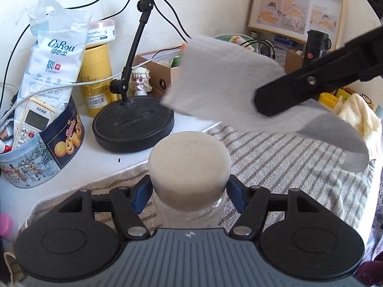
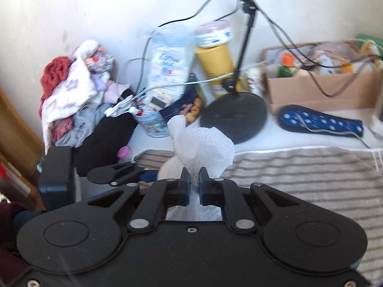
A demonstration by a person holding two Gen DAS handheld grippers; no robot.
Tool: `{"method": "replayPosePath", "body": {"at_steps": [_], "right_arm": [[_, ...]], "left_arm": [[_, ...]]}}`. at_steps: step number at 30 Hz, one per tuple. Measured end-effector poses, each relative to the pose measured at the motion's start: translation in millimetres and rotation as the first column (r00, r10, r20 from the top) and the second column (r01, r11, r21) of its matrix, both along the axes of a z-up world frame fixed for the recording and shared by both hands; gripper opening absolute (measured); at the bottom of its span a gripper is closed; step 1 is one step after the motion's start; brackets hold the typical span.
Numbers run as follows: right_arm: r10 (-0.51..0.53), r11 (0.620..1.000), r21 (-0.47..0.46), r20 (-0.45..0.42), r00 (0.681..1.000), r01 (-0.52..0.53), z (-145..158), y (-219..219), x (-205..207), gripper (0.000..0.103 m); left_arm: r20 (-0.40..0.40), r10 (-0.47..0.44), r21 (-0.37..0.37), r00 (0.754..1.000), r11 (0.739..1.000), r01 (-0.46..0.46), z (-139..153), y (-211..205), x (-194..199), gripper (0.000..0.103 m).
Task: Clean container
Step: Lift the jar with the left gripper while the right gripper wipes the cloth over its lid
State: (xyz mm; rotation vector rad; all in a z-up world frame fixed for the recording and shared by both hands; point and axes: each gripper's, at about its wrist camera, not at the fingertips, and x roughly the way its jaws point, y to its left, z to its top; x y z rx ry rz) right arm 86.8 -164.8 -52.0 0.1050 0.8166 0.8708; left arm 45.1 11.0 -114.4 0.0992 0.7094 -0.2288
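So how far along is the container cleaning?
Setup looks done: the left claw grips the clear container, its beige lid still on, and the right claw pinches a white wipe. The wipe hangs above the lid, not touching. All wiping remains.

Left gripper (image 1: 189,192): matte black linkage arms, silver pivot pins, blue pads (image 1: 141,197) on the inner jaw faces. Behind the jaws, two round black discs flank a grey ribbed plate with a small white mark.

Right gripper (image 2: 194,179): same black linkage, silver pins, blue-edged pads, all-black housing, small centre screw behind the jaws.
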Motion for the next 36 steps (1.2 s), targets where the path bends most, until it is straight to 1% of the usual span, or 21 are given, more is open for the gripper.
{"method": "replayPosePath", "body": {"at_steps": [3,6,8,10,14,17,21,23,26,31,36], "right_arm": [[0.082,0.996,-0.037,0.032,0.996,-0.081,3.3,21.8,-3.3,0.006],[0.16,0.984,-0.093,0.068,0.985,-0.154,2.4,41.0,-7.1,0.006],[0.196,0.975,-0.128,0.087,0.977,-0.184,-1.8,50.8,-6.4,0.006],[0.222,0.964,-0.174,0.116,0.968,-0.2,-6.0,61.1,-6.0,0.006],[0.244,0.953,-0.222,0.149,0.958,-0.208,-13.9,68.9,-2.3,0.006],[0.225,0.954,-0.24,0.173,0.959,-0.181,-15.5,67.3,2.5,0.006],[0.144,0.967,-0.232,0.166,0.976,-0.104,-19.6,55.3,16.2,0.006],[0.121,0.969,-0.231,0.156,0.98,-0.082,-20.1,48.4,20.0,0.006],[0.124,0.971,-0.222,0.141,0.982,-0.091,-20.7,42.2,13.2,0.006],[0.173,0.967,-0.208,0.122,0.977,-0.145,-21.4,40.8,-6.6,0.006],[0.225,0.96,-0.201,0.127,0.966,-0.197,-19.4,50.1,-9.8,0.006]], "left_arm": [[-0.003,-0.002,-0.001,1.0,1.0,0.002,-0.2,1.0,-0.2,0.066],[-0.004,-0.003,-0.003,1.0,1.0,0.003,-0.3,2.1,-0.8,0.066],[-0.003,-0.002,-0.001,1.0,1.0,0.002,-0.5,1.9,-0.9,0.066],[-0.003,0.0,0.001,1.0,1.0,0.0,-0.9,1.7,-0.8,0.066],[-0.003,0.007,0.001,1.0,1.0,-0.007,-1.5,1.4,-0.4,0.066],[-0.003,0.012,0.002,1.0,1.0,-0.012,-1.8,0.6,-0.6,0.066],[-0.003,0.018,0.004,1.0,1.0,-0.018,-1.7,-0.7,-0.8,0.066],[-0.003,0.022,0.004,1.0,1.0,-0.022,-2.0,-0.8,-1.0,0.066],[-0.002,0.026,0.004,1.0,1.0,-0.026,-2.1,-1.2,-1.3,0.066],[-0.002,0.035,0.003,0.999,0.999,-0.035,-2.3,-1.4,-1.5,0.066],[-0.002,0.039,0.007,0.999,0.999,-0.039,-1.9,-2.6,-2.7,0.066]]}}
